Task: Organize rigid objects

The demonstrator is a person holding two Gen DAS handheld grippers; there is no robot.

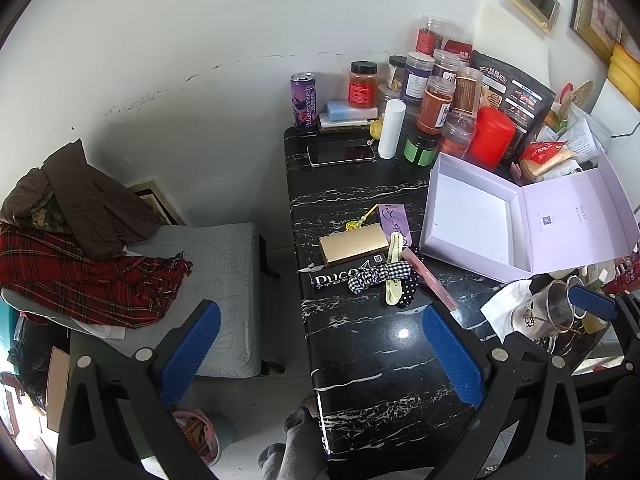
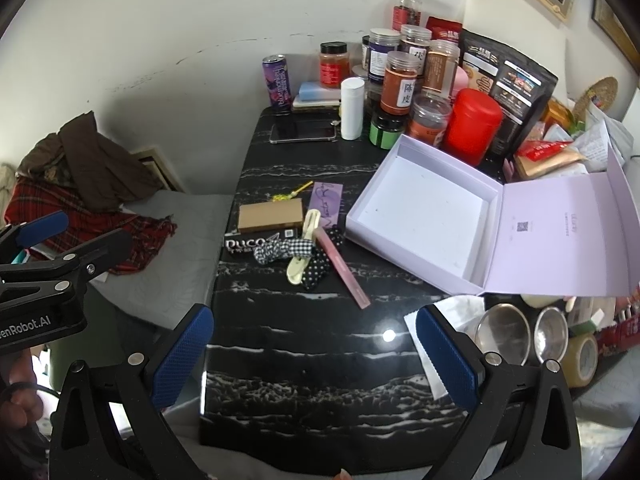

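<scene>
1. Progress: the open lilac box (image 2: 420,216) on the black marble table (image 2: 320,360) holds nothing. By this evidence, no item has been put away yet; the whole sorting job appears to remain.
2. Items to sort: a small cluster lies at the middle of the table, just left of the box. It comprises a gold box (image 1: 354,243), a black carton (image 1: 344,276) touching its near edge, a purple card (image 1: 394,218), a cream hair clip (image 1: 394,276), a checked hair tie (image 1: 376,276) lying across the clip, and a pink stick (image 1: 430,278).
3. Left gripper (image 1: 320,352): released, jaws spread wide, nothing between them. It hovers over the near left edge of the table; the cluster lies ahead of it, apart from both pads.
4. Right gripper (image 2: 316,352): released, jaws spread wide, empty. It hovers over the near end of the table; the cluster lies ahead, the lilac box ahead and to the right.
5. Judgement: the pink stick is the nearest item to either gripper.
</scene>
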